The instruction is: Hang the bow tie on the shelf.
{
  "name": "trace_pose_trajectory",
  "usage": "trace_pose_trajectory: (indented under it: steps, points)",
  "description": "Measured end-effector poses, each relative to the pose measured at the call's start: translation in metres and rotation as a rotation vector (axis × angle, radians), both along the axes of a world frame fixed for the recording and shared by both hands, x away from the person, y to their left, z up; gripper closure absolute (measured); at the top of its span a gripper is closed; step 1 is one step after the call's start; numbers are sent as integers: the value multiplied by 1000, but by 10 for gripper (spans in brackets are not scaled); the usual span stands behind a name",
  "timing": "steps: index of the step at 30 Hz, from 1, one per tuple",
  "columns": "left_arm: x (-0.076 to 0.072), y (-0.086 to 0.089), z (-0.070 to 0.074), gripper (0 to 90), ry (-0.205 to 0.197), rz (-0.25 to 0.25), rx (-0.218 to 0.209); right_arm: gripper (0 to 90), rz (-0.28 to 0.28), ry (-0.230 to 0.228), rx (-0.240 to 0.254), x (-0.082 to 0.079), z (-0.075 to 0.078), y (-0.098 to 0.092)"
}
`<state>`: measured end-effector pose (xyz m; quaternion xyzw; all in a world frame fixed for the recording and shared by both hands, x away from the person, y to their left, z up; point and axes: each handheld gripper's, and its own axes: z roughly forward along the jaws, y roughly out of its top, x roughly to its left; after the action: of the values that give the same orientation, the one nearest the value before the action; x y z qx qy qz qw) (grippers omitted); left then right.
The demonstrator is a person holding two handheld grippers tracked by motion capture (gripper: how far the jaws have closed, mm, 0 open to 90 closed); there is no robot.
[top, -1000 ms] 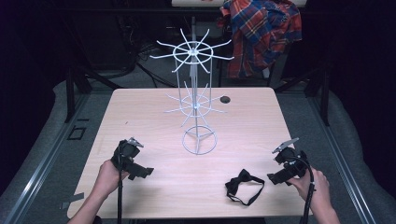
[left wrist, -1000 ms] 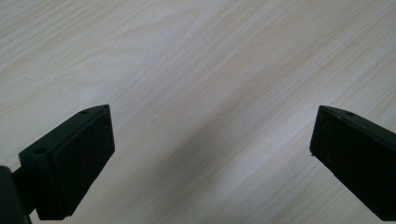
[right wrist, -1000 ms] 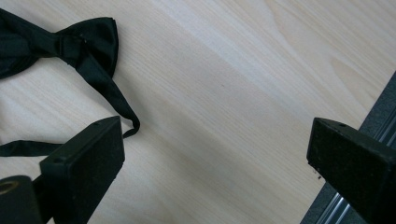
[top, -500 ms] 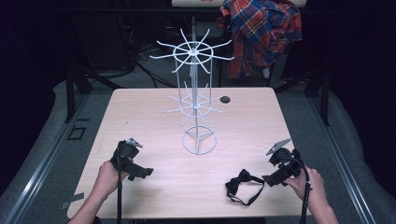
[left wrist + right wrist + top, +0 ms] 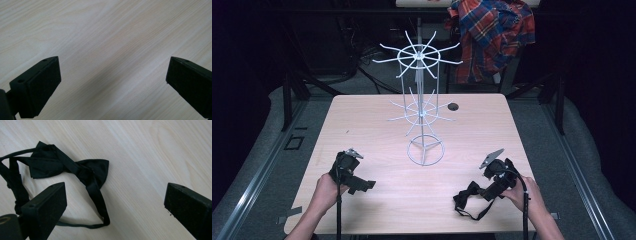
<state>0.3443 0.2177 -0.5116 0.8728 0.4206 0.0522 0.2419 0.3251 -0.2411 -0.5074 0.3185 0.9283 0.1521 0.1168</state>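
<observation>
Left to right: left gripper [image 5: 364,184] idle, jaws wide over bare table [image 5: 377,125]; wire rack [image 5: 422,107] mid-table.
Right gripper [image 5: 115,207], jaws wide, points at the black bow tie [image 5: 72,168] lying flat near the table's front edge, apparently lined up to grasp it.

high: above, facing forward-down | gripper views: close over table [image 5: 377,125]

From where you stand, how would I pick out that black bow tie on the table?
Start at the white wire rack standing mid-table, then look toward the near right corner. The bow tie lies flat there, just ahead of the open right gripper. It is the one soft black cloth thing, with a thin looped strap.
</observation>
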Motion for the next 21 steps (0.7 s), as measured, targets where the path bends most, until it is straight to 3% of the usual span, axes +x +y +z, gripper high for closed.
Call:
trace_pose_trajectory:
  steps: [4,5,8,9,14,16,21]
  points:
    - [0,0,-1,1,3,0,1,68,40,7,-10,1,-5,10]
    - [1,0,-1,1,3,-1,4,103,77,-7,4,0,-7,15]
    - [1,-1,-1,1,4,-4,7,126,124,-19,-23,-2,-8,23]
    - [0,-2,-1,1,4,-5,8,150,162,-21,-31,-3,-10,30]
    - [1,-2,-1,1,4,-3,8,189,195,-8,-37,-2,-16,38]
    - [0,-2,-1,1,5,-7,10,252,215,17,-52,-1,-19,40]
    - [0,-2,-2,1,6,-8,10,310,216,31,-49,-1,-23,40]
